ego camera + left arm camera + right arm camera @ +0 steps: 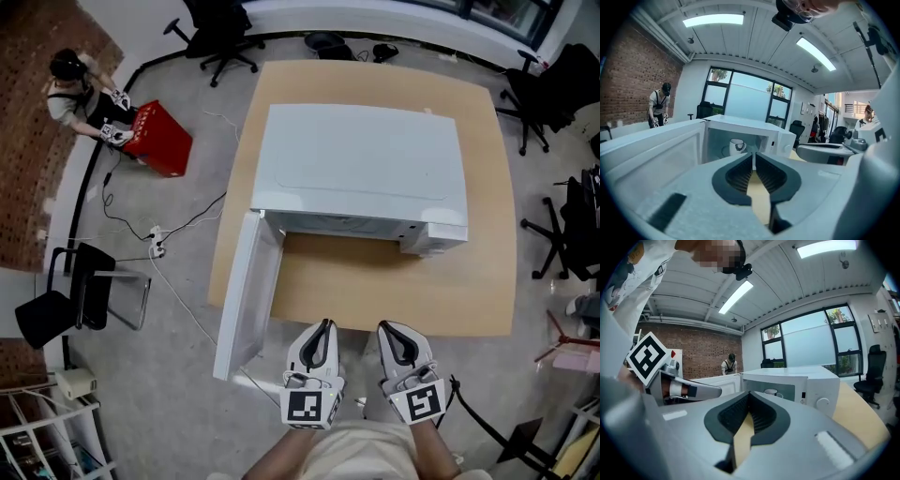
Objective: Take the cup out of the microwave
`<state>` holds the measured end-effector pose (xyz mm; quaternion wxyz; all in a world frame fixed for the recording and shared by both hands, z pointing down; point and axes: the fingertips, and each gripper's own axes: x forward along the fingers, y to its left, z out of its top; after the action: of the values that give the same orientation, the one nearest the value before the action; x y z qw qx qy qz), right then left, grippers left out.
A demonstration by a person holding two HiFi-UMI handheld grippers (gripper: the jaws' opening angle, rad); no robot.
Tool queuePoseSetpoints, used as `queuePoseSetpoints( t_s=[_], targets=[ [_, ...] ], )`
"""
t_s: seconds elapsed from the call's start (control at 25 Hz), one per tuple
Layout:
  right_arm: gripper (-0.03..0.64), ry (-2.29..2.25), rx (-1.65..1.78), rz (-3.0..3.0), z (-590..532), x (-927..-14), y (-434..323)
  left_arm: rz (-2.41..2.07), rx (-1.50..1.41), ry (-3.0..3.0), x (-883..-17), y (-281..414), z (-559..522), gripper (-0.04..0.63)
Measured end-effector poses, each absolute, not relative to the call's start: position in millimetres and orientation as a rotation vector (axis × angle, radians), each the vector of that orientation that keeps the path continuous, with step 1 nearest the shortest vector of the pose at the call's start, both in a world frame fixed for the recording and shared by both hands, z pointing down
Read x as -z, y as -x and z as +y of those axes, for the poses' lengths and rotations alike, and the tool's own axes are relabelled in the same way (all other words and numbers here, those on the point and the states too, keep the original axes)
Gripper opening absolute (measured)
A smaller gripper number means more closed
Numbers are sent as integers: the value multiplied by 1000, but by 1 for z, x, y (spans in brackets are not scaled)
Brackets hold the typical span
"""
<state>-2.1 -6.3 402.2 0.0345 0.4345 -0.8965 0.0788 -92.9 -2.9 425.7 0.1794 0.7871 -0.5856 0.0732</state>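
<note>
Head view: microwave (361, 173) on table (469, 300), door (246, 291) swung open at left, cavity hidden from above. Left gripper view shows white cup (736, 146) upright inside cavity. Right gripper view catches mostly its rim. Left gripper (324, 325) and right gripper (385, 327) at table's near edge, apart from microwave, jaws closed, nothing between.

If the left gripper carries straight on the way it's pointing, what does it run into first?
Most likely the open cavity of the microwave. The shut left gripper aims just right of the cup inside, and the door stands open off to the left. Depth is hard to judge.
</note>
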Motion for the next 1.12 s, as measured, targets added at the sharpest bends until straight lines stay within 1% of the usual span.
queuePoseSetpoints(
  t_s=[0.08, 0.16, 0.28, 0.36, 0.44, 0.56, 0.76, 0.92, 1.08, 1.12],
  targets=[
    [5, -1349, -264, -2766, -19, -409, 3, -1660, -208, -2225, -437, 89, -18, 35],
    [5, -1356, -282, -2751, -30, -422, 2, -1661, -219, -2224, -452, 87, -32, 77],
    [5, -1386, -295, -2708, -47, -442, -3, -1665, -230, -2191, -478, 84, -52, 105],
    [5, -1375, -290, -2698, -57, -456, -2, -1675, -236, -2180, -492, 85, -65, 157],
    [5, -1345, -292, -2693, -64, -470, -1, -1687, -255, -2192, -504, 85, -79, 192],
    [5, -1356, -306, -2697, -75, -481, -2, -1706, -278, -2188, -519, 86, -100, 203],
    [5, -1342, -312, -2704, -84, -486, -3, -1737, -285, -2187, -531, 94, -137, 243],
    [5, -1296, -300, -2682, -87, -493, -7, -1769, -291, -2197, -542, 99, -170, 301],
    [5, -1366, -337, -2684, -93, -496, -13, -1792, -280, -2242, -545, 95, -205, 333],
    [5, -1365, -340, -2684, -93, -496, -14, -1793, -284, -2259, -546, 93, -214, 361]
  ],
)
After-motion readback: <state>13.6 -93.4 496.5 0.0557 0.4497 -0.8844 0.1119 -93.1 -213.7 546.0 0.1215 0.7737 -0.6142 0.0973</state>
